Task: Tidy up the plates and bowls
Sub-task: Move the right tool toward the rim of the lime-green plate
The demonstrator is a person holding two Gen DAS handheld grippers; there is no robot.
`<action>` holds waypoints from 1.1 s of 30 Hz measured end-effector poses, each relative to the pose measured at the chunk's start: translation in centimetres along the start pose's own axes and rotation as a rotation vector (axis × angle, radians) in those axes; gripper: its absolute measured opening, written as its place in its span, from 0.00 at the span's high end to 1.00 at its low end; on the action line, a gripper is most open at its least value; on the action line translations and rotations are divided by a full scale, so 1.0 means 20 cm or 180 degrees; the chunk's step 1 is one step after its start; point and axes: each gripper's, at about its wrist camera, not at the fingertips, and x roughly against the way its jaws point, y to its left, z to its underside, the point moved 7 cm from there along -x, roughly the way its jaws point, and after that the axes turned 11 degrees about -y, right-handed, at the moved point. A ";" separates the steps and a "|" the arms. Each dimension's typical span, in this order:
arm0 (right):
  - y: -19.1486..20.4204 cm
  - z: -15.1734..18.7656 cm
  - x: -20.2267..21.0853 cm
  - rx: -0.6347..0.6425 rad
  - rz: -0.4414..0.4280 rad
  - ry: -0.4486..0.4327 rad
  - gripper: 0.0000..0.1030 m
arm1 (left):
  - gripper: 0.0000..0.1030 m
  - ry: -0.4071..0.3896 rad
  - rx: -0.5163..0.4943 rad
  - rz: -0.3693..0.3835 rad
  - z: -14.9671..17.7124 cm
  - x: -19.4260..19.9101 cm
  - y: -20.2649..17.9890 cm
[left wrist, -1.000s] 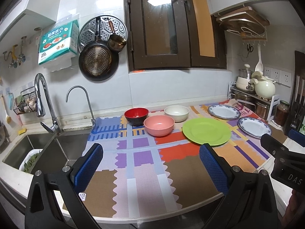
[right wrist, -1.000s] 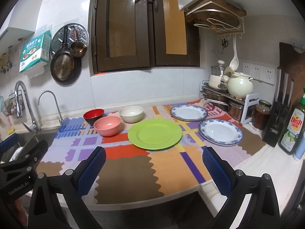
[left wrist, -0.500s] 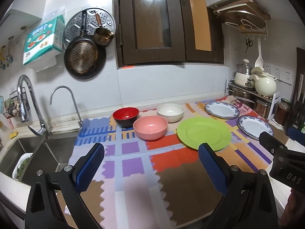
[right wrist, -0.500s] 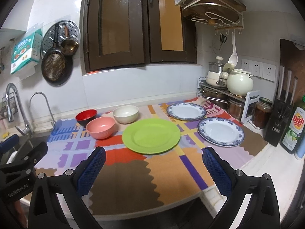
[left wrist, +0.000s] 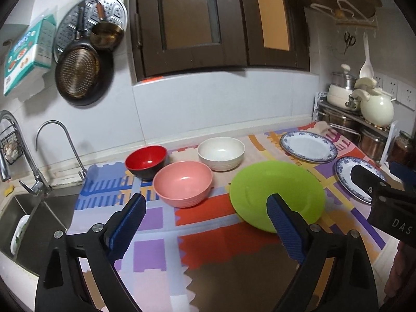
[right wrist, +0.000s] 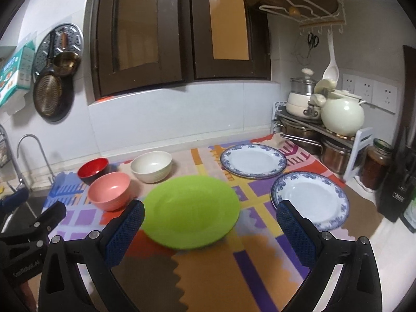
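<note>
On the patterned mat [left wrist: 156, 254] stand a red bowl [left wrist: 147, 160], a pink bowl [left wrist: 182, 186] and a cream bowl [left wrist: 221, 152]. To their right lie a green plate [left wrist: 275, 192] and two blue-rimmed plates [right wrist: 253, 160] [right wrist: 309, 200]. My left gripper [left wrist: 206, 205] hovers just short of the pink bowl. Its jaws are wide and closing a little, with nothing between the pads. My right gripper [right wrist: 210, 208] hangs open over the near edge of the green plate [right wrist: 191, 208] and holds nothing. Each gripper shows at the side of the other's view.
A sink [left wrist: 23, 208] with two faucets lies left of the mat. A rack with pots and a cream kettle [right wrist: 342, 114] fills the back right corner, with a jar [right wrist: 374, 166] and a dark knife block [right wrist: 397, 182] beside it. Pans hang on the wall.
Both grippers have moved forward over the mat, so the bowls and plates now lie much nearer. The left jaws stand slightly narrower.
</note>
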 end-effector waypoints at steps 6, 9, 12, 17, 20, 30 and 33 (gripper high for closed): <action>-0.06 0.04 -0.21 -0.0019 -0.0099 0.0166 0.01 | 0.11 0.0162 -0.0019 -0.0037 0.04 -0.15 -0.06; -0.08 0.07 -0.29 -0.0009 -0.0118 0.0253 0.01 | 0.15 0.0293 -0.0031 0.0002 0.06 -0.23 -0.09; -0.09 0.09 -0.35 -0.0017 -0.0120 0.0345 0.01 | 0.17 0.0395 -0.0043 0.0075 0.08 -0.31 -0.13; -0.14 0.11 -0.45 -0.0025 -0.0046 0.0415 0.01 | 0.20 0.0495 -0.0096 0.0145 0.11 -0.43 -0.17; -0.16 0.14 -0.52 -0.0013 -0.0003 0.0500 0.01 | 0.21 0.0565 -0.0103 0.0182 0.12 -0.51 -0.20; -0.18 0.24 -0.75 -0.0005 0.0053 0.0799 0.06 | 0.27 0.0885 -0.0187 0.0318 0.25 -0.77 -0.25; -0.18 0.27 -0.81 0.0008 0.0056 0.0879 0.09 | 0.31 0.1011 -0.0187 0.0362 0.30 -0.83 -0.26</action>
